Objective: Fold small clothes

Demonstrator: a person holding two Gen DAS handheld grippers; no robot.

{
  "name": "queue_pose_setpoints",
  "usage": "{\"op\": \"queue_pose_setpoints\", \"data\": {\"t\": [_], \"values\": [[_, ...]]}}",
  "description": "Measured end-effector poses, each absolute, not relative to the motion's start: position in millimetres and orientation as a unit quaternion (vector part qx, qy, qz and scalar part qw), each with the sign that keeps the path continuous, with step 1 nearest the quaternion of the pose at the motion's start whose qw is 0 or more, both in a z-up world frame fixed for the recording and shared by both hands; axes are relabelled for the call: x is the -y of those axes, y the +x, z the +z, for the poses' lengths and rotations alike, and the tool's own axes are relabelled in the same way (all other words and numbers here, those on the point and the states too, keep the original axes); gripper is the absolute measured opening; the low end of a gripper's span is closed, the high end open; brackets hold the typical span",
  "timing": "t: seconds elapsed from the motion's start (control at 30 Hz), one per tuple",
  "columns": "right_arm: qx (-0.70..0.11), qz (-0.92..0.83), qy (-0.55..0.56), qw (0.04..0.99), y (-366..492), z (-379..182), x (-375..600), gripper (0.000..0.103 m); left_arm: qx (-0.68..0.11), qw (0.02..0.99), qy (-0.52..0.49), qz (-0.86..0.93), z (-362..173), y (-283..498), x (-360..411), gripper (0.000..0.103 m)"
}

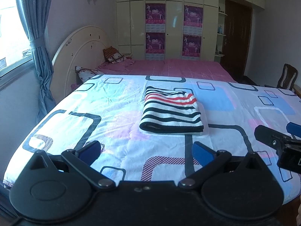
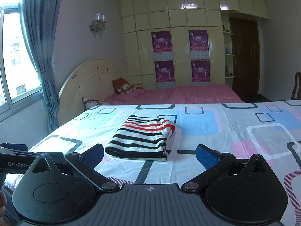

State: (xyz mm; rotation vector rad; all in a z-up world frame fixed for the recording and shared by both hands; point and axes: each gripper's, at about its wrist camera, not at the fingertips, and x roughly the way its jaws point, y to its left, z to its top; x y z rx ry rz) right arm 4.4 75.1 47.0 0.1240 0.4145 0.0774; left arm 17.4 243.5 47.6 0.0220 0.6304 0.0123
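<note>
While folded, striped garment (image 1: 171, 113) lies on quilt (image 1: 112, 103).

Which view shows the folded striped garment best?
Right wrist: the folded striped garment sits nearer and larger, its folded edge clear between the open fingers. Left wrist shows it whole too, but farther away, more from above.

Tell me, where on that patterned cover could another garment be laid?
Bare quilt lies left of the folded striped garment, and more to its right. The near edge is crowded by the open left tongs and open right tongs.
</note>
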Motion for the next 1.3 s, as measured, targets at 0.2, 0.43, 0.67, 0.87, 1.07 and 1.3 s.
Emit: {"op": "queue_pose_setpoints", "data": {"t": [0.2, 0.43, 0.67, 0.87, 1.07, 1.3], "values": [[-0.210, 0.041, 0.067, 0.975, 8, 44, -73, 0.103, -0.310, 0.951, 0.011, 0.008, 48, 17, -243, 0.103], [-0.210, 0.041, 0.068, 0.974, 9, 44, -72, 0.103, -0.312, 0.950, 0.012, 0.005, 48, 20, -241, 0.103], [-0.212, 0.041, 0.069, 0.974, 10, 42, -71, 0.103, -0.316, 0.949, 0.010, 0.005, 47, 23, -238, 0.103], [-0.216, 0.044, 0.071, 0.973, 14, 40, -75, 0.103, -0.319, 0.948, 0.007, 0.006, 46, 26, -239, 0.103], [-0.220, 0.045, 0.073, 0.972, 18, 38, -75, 0.103, -0.325, 0.946, 0.006, 0.007, 43, 32, -243, 0.103], [-0.228, 0.044, 0.072, 0.970, 30, 34, -78, 0.103, -0.331, 0.944, -0.001, 0.004, 38, 43, -247, 0.103]]}}
